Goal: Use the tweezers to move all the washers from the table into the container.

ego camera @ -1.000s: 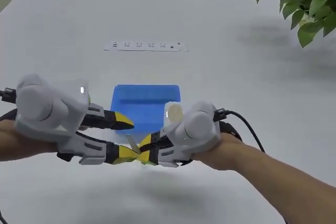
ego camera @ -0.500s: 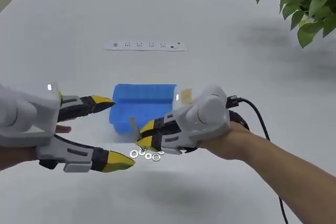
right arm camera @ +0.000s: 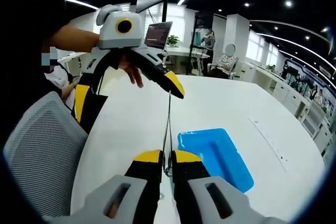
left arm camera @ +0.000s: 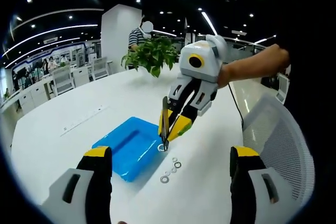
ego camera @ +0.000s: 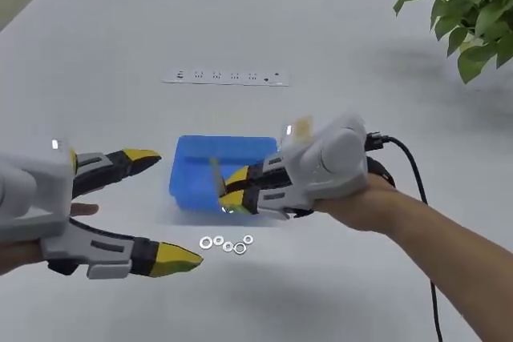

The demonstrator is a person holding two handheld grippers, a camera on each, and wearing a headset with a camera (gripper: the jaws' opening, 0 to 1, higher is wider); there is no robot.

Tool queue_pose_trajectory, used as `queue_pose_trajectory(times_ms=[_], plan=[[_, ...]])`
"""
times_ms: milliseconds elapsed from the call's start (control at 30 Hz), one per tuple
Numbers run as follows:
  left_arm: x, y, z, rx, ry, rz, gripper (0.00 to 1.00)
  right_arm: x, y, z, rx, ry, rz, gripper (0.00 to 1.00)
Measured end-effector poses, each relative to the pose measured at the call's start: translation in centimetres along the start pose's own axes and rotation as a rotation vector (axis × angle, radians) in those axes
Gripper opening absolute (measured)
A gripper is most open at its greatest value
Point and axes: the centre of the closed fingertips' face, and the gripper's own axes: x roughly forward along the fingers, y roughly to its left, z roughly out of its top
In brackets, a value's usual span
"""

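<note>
My right gripper (ego camera: 238, 191) is shut on slim metal tweezers (ego camera: 215, 175), which point down at the near edge of the blue container (ego camera: 192, 167). In the left gripper view a small washer (left arm camera: 161, 148) appears to sit at the tip of the tweezers (left arm camera: 164, 124), by the rim of the container (left arm camera: 126, 142). Several silver washers (ego camera: 227, 243) lie in a row on the table just in front of the container. My left gripper (ego camera: 164, 207) is open and holds nothing, to the left of the washers. The right gripper view shows the tweezers (right arm camera: 168, 124) between its closed jaws.
A white power strip (ego camera: 224, 78) lies farther back on the white table (ego camera: 361, 46). A potted plant (ego camera: 469, 14) stands at the back right. A cable (ego camera: 417, 190) trails from my right gripper. A mesh chair (right arm camera: 42, 150) stands beside the table.
My left gripper has drawn away to the left and stands open. My right gripper has carried the tweezers from above the row of washers back to the container's near edge.
</note>
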Motion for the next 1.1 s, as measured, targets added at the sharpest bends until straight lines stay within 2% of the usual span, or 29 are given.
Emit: queue_pose_trajectory(times_ms=[267, 567, 1100], plan=[[0.0, 0.0, -0.2, -0.005, 0.0, 0.005, 0.99, -0.7, -2.3, 0.4, 0.015, -0.028, -0.042, 0.08], [0.1, 0.5, 0.0, 0.003, -0.002, 0.008, 0.99, -0.5, -4.5, -0.2, 0.028, -0.042, -0.087, 0.08], [1.1, 2.0, 0.5, 0.005, -0.009, 0.012, 0.98, 1.5, -6.0, -2.6, 0.051, -0.012, -0.088, 0.08]])
